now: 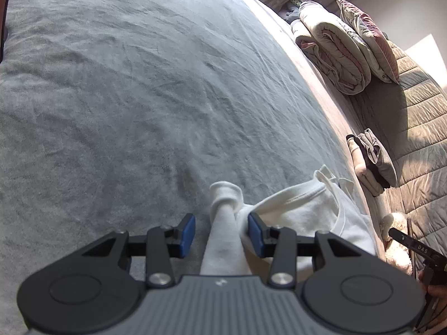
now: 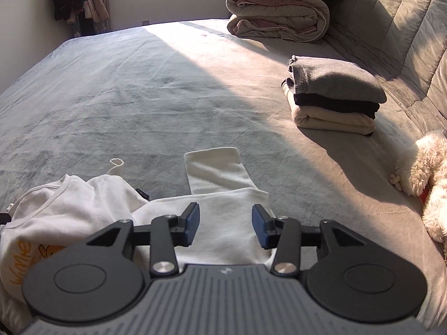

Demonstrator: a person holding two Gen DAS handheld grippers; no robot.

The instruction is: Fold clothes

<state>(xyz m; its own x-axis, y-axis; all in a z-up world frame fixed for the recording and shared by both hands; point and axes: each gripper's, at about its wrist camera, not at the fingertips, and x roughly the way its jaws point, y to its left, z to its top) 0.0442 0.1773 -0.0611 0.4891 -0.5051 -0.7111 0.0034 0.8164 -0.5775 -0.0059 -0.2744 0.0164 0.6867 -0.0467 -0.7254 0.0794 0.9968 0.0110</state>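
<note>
A white long-sleeved top [image 2: 83, 203] with orange print lies crumpled on the grey bed cover [image 2: 139, 89]. One sleeve [image 2: 218, 170] lies flat, stretched away from me. My right gripper [image 2: 225, 227] hovers open just over the base of that sleeve, its blue pads clear of the cloth. In the left wrist view the other sleeve [image 1: 223, 223] runs as a rolled strip between the pads of my left gripper [image 1: 222, 234]. That gripper is open, with a gap on the left side. The top's body [image 1: 301, 209] bunches to its right.
A stack of three folded garments [image 2: 335, 95], grey over black over beige, sits to the right. A rolled duvet [image 2: 279, 14] and a pillow lie at the head of the bed by a padded headboard [image 2: 405, 28]. A white fluffy toy [image 2: 424, 173] lies at the right edge.
</note>
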